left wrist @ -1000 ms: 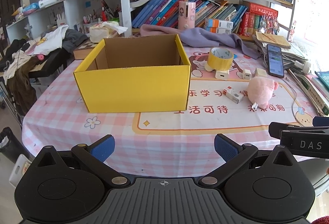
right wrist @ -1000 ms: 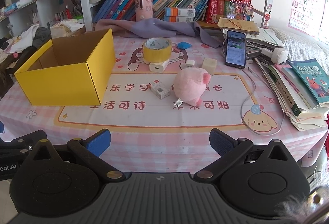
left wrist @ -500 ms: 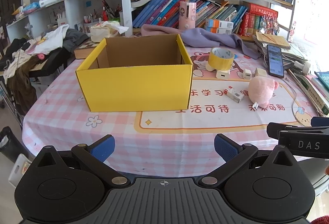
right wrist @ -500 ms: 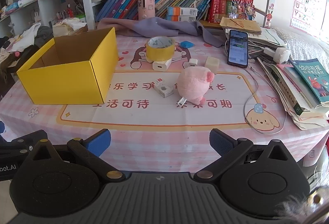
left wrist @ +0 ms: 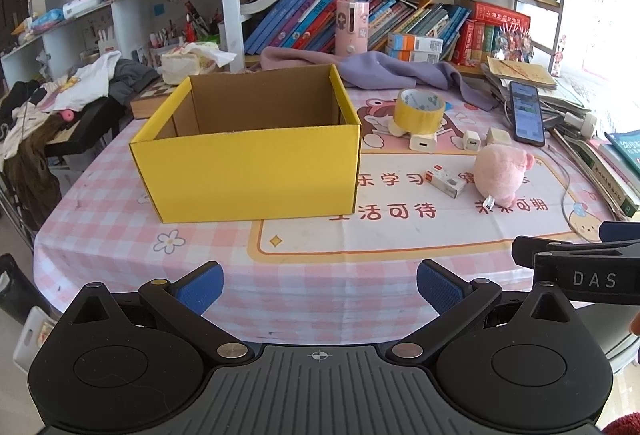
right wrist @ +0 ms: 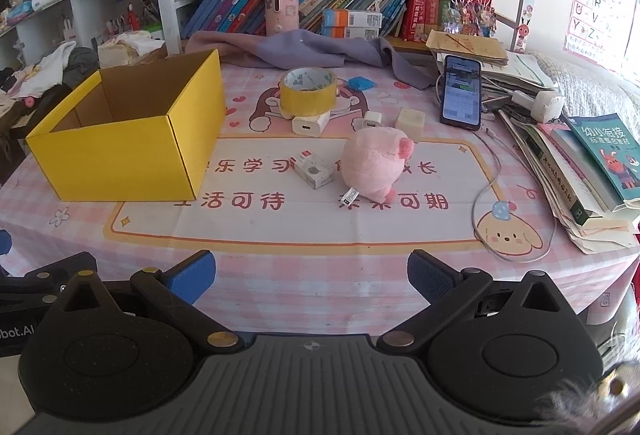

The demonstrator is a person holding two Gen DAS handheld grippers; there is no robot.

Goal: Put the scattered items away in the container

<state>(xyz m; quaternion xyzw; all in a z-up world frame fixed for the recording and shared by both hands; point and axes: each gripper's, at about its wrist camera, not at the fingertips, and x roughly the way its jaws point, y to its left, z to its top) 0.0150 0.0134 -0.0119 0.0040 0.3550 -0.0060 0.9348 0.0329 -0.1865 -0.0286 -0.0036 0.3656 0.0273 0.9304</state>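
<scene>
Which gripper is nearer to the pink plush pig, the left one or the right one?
Right. The right gripper faces the pink plush pig almost straight ahead; the left gripper sits further left, facing the yellow box, with the pig off to its right.

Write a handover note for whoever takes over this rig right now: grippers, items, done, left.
Left gripper and right gripper: both open, holding nothing, short of the table edge.
Yellow box: what shows of its inside holds nothing.
To its right on the mat: tape roll, white charger, small plug, cream cube, small carton, pink plush.
Done: nothing packed.
Left: every item.
</scene>
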